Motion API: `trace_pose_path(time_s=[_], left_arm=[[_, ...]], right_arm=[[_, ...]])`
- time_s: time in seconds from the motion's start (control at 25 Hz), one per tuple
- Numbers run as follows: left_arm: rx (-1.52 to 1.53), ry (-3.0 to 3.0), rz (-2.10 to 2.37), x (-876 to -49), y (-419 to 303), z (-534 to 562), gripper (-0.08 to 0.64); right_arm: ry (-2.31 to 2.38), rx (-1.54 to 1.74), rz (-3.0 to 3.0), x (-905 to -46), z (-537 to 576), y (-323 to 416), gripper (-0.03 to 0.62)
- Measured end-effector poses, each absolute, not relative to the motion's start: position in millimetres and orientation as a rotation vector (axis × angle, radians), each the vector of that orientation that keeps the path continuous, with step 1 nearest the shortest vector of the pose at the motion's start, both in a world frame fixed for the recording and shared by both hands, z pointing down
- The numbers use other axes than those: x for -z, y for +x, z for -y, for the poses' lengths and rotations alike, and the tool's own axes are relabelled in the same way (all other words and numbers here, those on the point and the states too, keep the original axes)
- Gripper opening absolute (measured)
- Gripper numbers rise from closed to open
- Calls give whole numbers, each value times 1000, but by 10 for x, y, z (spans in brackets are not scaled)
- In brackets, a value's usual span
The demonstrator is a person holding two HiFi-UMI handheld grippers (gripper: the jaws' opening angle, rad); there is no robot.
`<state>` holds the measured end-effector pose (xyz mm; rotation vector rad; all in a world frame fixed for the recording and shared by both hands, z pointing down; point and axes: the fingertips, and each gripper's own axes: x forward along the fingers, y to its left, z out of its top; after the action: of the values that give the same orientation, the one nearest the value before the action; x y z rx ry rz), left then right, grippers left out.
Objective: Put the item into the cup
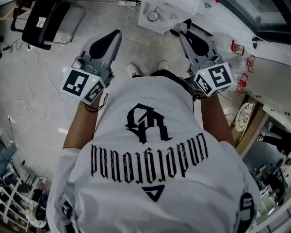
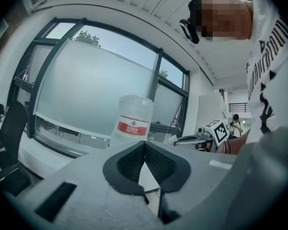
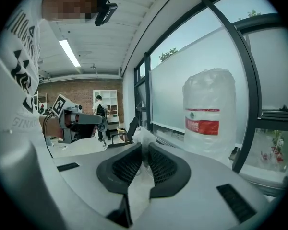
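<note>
I cannot make out the item in any view. A small round thing, perhaps a cup seen from above, sits on a white table ahead of me. My left gripper is held out at waist height over the floor. Its dark pads meet at the tip with nothing between them. The right gripper is held level with it, pointing at the table's near edge. Its jaws stand all but together, with only a sliver of gap and nothing in it. Each gripper view shows the other gripper off to the side.
A big water jug stands by the window; another, wrapped in plastic, is in the right gripper view. A black office chair stands far left. Cables trail over the grey floor. Red-and-white clutter lies along the right-hand counter.
</note>
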<state>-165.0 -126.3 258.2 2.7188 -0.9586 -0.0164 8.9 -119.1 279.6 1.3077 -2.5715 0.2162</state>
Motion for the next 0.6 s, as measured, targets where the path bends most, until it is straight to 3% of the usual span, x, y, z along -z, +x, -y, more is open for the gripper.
trace_pose_path(time_s=[0.6], left_arm=[[-47, 2650, 976, -2841, -1562, 1447, 14]], right_arm=[[1204, -307, 2559, -3231, 1619, 70, 49]])
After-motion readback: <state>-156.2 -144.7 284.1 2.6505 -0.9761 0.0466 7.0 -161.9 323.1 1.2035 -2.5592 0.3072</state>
